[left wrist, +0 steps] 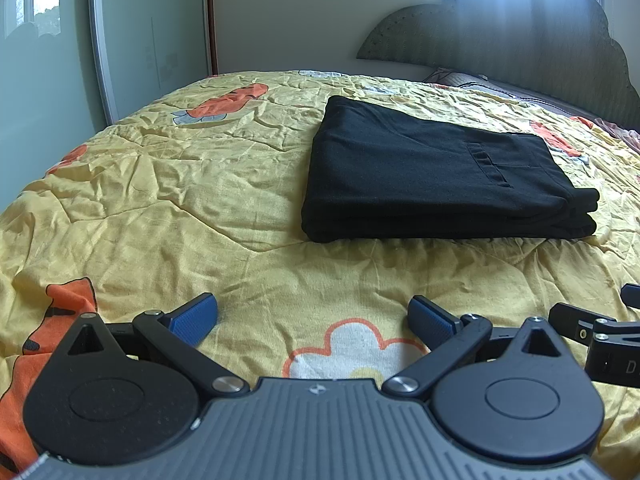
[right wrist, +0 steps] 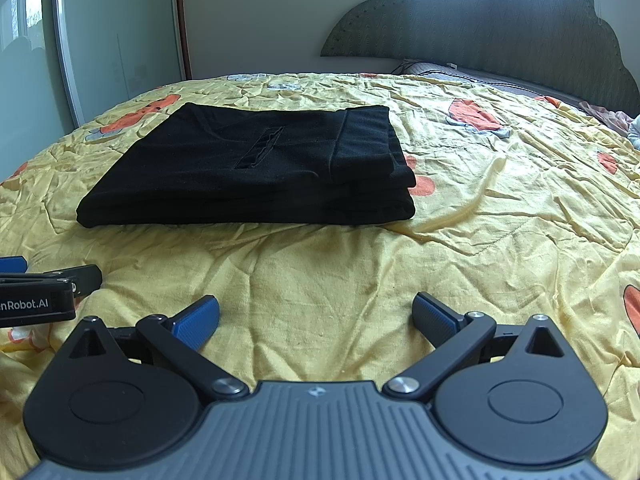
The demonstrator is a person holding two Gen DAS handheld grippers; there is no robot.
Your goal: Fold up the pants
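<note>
The left gripper [left wrist: 313,320] and right gripper [right wrist: 316,318] hover low over the yellow bedspread [left wrist: 160,184], side by side, both pointing toward the pants [left wrist: 432,172]. Each has its blue pads [right wrist: 196,322] spread wide with nothing between them. The black pants lie folded into a flat, layered rectangle on the bedspread, well ahead of both grippers; a headboard [right wrist: 480,20] stands behind
</note>
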